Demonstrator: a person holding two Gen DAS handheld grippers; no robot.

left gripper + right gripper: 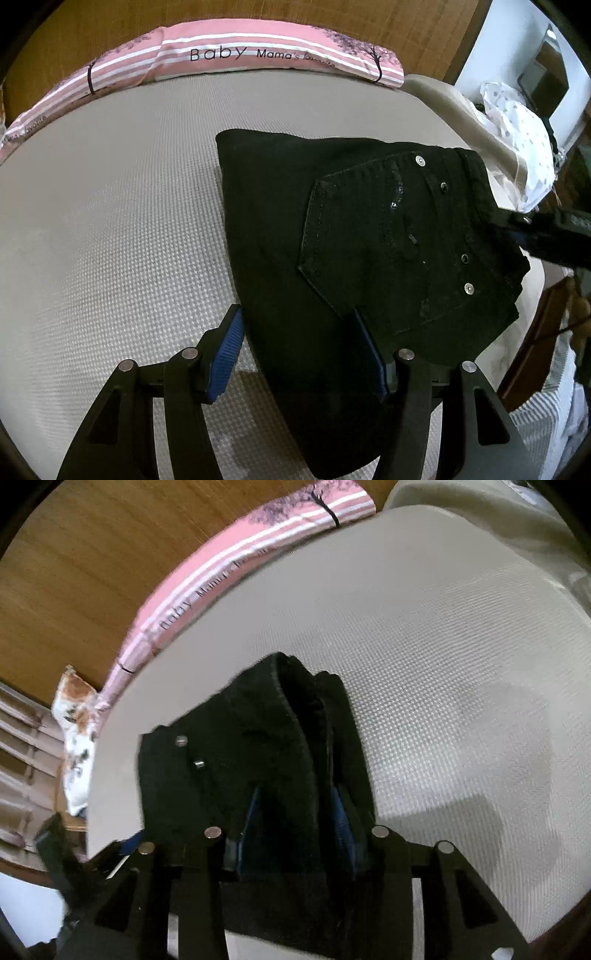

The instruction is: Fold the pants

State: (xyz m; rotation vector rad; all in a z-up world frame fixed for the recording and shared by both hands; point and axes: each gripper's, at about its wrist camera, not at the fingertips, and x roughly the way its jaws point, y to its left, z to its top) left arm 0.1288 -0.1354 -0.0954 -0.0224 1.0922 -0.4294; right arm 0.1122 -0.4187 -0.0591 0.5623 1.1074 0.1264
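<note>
Black folded pants [332, 236] lie on a beige textured mattress [110, 221], back pocket and rivets facing up. My left gripper [299, 354] is open, its blue pads [225, 362] astride the near edge of the pants, with fabric between the jaws. In the right wrist view, the pants [258, 746] bunch up between the blue pads of my right gripper [295, 812], which is shut on the waistband end. The right gripper also shows in the left wrist view [532, 229] at the waistband's right edge.
A pink striped pillow [240, 55] lies along the far edge against a wooden headboard [110, 22]. White spotted cloth [517, 122] sits off the mattress at the right. A floral cloth [74, 731] hangs past the mattress's left edge.
</note>
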